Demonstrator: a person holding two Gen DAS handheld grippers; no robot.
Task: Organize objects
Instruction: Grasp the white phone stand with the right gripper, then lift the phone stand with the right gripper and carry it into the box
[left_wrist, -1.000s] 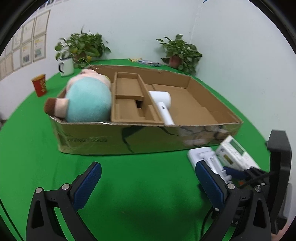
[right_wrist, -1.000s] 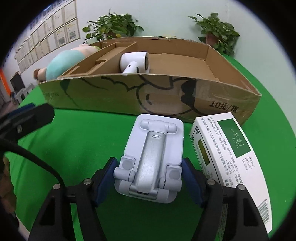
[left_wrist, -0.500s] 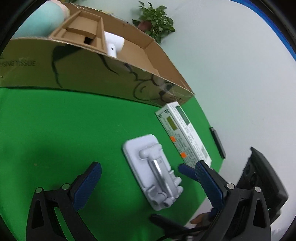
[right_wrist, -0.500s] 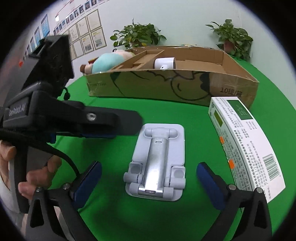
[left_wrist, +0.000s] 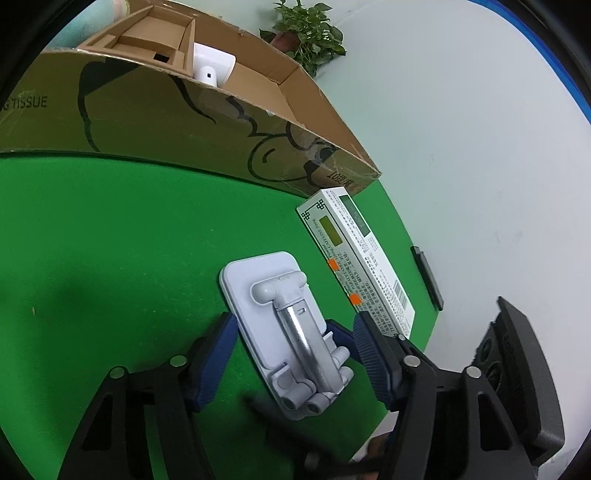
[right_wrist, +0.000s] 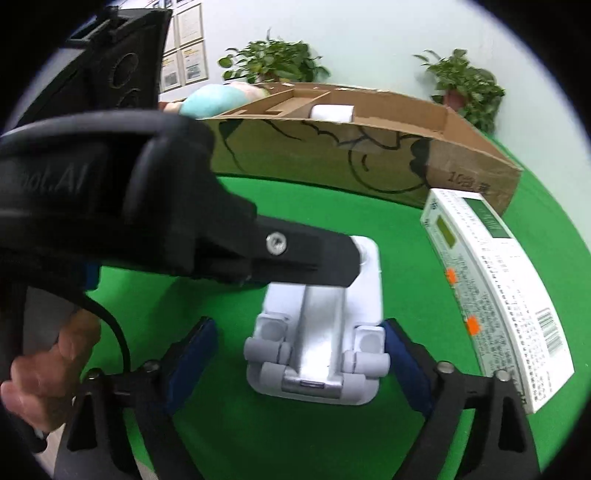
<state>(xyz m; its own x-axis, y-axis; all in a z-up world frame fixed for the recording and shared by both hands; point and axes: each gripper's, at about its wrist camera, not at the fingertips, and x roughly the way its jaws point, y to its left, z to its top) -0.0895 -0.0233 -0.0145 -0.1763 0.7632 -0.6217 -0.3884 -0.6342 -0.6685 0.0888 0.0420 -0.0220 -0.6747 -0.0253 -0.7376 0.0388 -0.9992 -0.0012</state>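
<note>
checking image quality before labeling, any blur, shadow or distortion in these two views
Left wrist view: sharp, with strong fisheye bending of the cardboard box; a soft shadow darkens the green cloth lower left. Right wrist view: the left gripper and hand up close look motion-blurred; the phone stand is slightly soft.

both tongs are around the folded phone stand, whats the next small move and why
Probably close the left tongs on the folded phone stand: its blue pads flank the stand's sides, the left one about touching, a gap still on the right. The right tongs straddle the stand's hinge end, also open, so they likely should back off before the lift toward the cardboard box.
</note>
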